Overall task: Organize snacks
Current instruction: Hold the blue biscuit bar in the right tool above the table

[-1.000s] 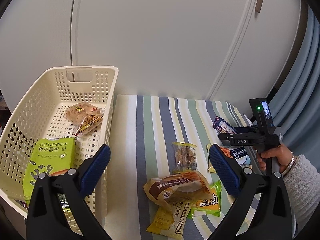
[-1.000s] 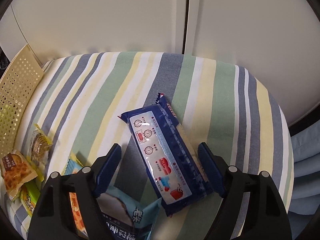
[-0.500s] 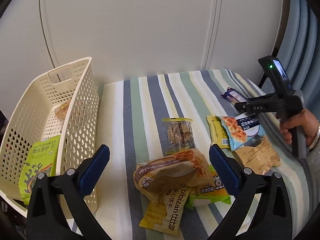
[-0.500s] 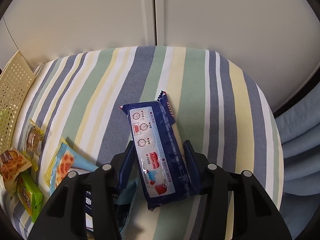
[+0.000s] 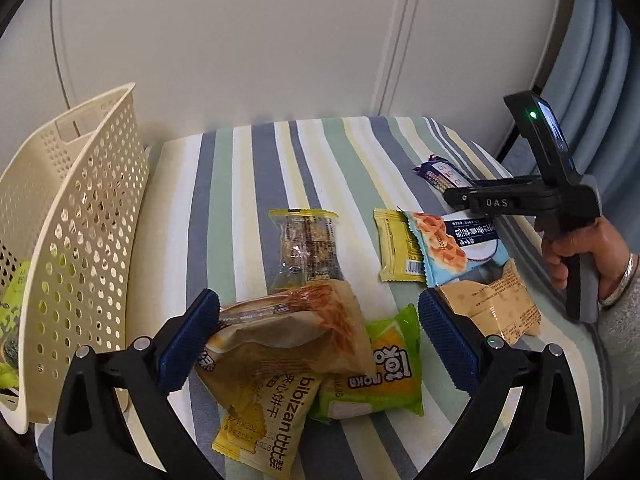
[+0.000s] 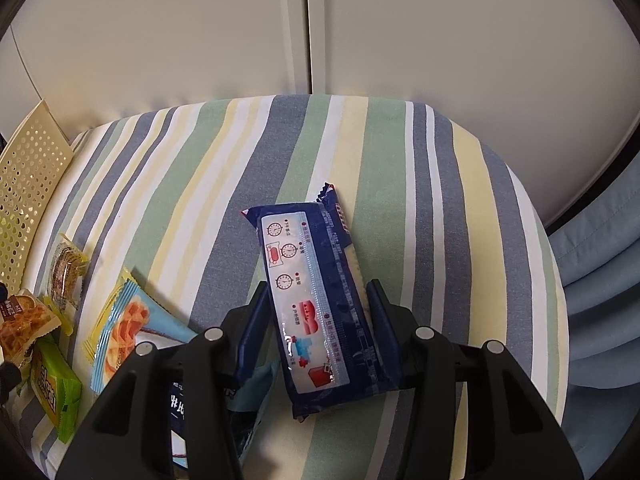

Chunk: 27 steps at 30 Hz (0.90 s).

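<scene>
My right gripper [image 6: 318, 304] is shut on a long dark blue snack packet [image 6: 312, 272], gripping it across its width just above the striped cloth. In the left wrist view that packet [image 5: 438, 170] pokes out past the right gripper [image 5: 454, 196], which a hand [image 5: 580, 248] holds. My left gripper [image 5: 319, 312] hangs open over a heap of snacks, its pads on either side of a brown bag [image 5: 288, 332]. Under the bag lie a yellow biscuit pack [image 5: 268, 424] and a green pack [image 5: 384, 372]. The cream perforated basket [image 5: 92, 208] stands at the left.
On the striped cloth [image 5: 248, 184] lie a clear-wrapped bar [image 5: 308, 248], a yellow sachet [image 5: 396, 248], a light blue packet [image 5: 448, 248] and a tan packet [image 5: 492, 304]. A green seaweed pack [image 5: 12, 292] shows through the basket wall. White cabinet doors stand behind, a blue curtain at the right.
My left gripper swung right, away from the basket, and came down over the snack heap. My right gripper closed from wide open onto the blue packet.
</scene>
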Tool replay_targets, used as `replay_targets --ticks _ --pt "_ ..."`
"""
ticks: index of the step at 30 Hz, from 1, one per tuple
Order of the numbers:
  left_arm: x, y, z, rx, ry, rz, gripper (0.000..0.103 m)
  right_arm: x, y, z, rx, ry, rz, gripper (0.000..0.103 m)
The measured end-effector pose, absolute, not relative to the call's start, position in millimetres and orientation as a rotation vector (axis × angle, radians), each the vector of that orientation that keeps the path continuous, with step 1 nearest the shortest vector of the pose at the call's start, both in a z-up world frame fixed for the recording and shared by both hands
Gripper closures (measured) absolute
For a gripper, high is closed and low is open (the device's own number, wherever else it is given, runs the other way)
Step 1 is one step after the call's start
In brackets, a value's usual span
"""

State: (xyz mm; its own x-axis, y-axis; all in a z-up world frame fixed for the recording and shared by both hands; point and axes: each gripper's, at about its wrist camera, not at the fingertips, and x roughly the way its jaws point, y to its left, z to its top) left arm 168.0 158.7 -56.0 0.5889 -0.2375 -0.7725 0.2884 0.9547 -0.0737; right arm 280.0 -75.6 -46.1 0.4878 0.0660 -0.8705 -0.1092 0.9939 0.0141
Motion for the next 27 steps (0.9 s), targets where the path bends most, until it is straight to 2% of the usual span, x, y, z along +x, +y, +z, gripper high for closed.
replay_targets --ticks 5,15,18,20,27 --pt "177.7 176.3 -63.0 -0.044 0.942 -0.312 0.003 279.3 -75.3 -45.8 -0.045 1.055 0.103 0.054" --pt "181.7 169.7 -66.2 -0.039 0.964 -0.344 0.003 283.0 -72.2 -44.8 -0.04 1.074 0.05 0.054" --pt "181.5 170.7 -65.7 -0.046 0.966 -0.35 0.01 282.6 -72.7 -44.9 -0.031 1.073 0.041 0.054" --pt "180.3 169.1 -65.4 -0.039 0.97 -0.363 0.01 281.7 -73.8 -45.0 -0.025 1.072 0.04 0.054" --pt "164.7 123.5 -64.0 0.021 0.957 -0.54 0.01 278.5 -78.5 -45.1 -0.017 1.069 0.05 0.054"
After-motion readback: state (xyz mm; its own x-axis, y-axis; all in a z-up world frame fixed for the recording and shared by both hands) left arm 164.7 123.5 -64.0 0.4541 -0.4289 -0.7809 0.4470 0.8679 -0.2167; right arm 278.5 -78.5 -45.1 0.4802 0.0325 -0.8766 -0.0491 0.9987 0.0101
